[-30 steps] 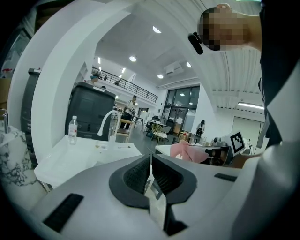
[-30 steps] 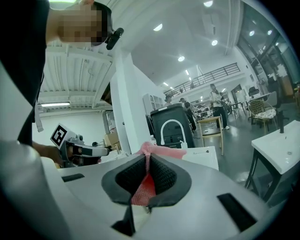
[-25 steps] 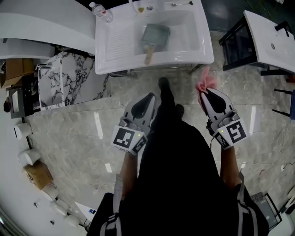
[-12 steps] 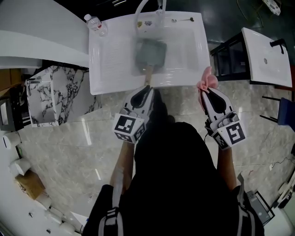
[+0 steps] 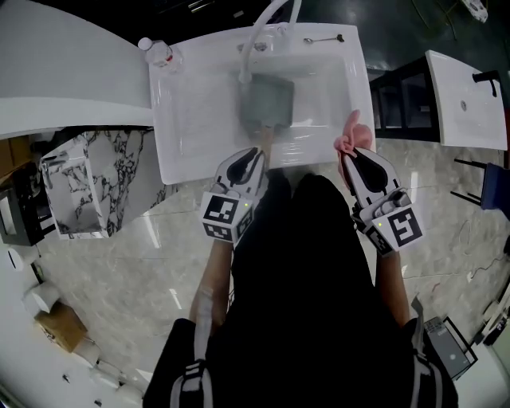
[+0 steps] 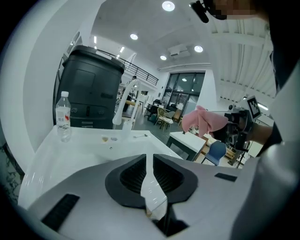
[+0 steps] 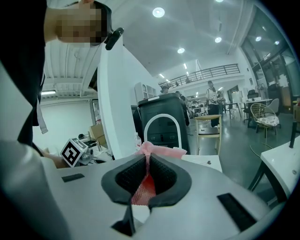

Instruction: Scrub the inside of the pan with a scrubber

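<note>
pan waits in the sink, scrubber clenched in the right tongs

the grey, squarish pan (image 5: pixel 268 102) sits in the basin of the white sink (image 5: pixel 191 103), right below the curved faucet (image 5: pixel 264 22). its wooden handle (image 5: pixel 262 137) points back toward the person.

the left tongs (image 5: pixel 256 151) are clenched tight with nothing between them. in the head view their tips lie over the sink's near rim, just beside the end of the handle; whether they touch it cannot be told.

the right tongs (image 5: pixel 349 153) are grasping a pink scrubber (image 5: pixel 351 134). a strip of it is pinched between the pads and the rest bunches up past the tips. they hover at the sink's near right corner, apart from the pan.

a water bottle (image 5: pixel 158 54) stands at the sink's far left corner, and a spoon (image 5: pixel 323 38) lies on the back ledge to the right of the faucet.
</note>
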`<control>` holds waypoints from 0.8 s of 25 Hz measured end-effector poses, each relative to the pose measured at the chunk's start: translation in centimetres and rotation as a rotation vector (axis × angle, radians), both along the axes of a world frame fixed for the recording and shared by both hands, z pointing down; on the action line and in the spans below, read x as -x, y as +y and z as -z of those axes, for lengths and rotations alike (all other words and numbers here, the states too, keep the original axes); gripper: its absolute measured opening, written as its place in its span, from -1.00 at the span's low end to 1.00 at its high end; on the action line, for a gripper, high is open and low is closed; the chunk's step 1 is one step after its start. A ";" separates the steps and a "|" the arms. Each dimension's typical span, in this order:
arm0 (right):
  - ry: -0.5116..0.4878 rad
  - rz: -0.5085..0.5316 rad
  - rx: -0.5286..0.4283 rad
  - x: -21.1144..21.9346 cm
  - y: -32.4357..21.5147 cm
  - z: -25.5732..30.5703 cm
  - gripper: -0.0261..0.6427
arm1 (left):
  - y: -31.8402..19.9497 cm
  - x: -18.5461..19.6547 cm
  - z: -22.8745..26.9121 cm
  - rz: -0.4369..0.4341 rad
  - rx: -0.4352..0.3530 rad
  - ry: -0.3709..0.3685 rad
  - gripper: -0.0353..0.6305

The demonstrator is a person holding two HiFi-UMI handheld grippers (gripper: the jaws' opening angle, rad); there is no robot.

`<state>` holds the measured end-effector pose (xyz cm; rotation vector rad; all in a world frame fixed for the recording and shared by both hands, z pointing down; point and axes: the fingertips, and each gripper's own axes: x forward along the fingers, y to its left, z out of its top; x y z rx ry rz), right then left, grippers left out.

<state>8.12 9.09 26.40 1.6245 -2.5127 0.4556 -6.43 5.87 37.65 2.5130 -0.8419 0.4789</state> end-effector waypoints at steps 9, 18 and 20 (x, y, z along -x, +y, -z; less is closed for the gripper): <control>0.032 0.135 0.075 1.5 -4.3 -2.7 -0.78 | 0.2 0.8 -5.0 0.063 0.093 -0.073 -0.74; 0.041 0.369 0.146 2.4 -7.6 -5.6 -0.78 | 1.1 -0.4 -9.9 0.144 0.212 -0.188 -0.39; 0.028 0.417 0.156 2.5 -7.8 -6.6 -0.78 | 1.6 -0.9 -11.0 0.164 0.210 -0.242 -0.35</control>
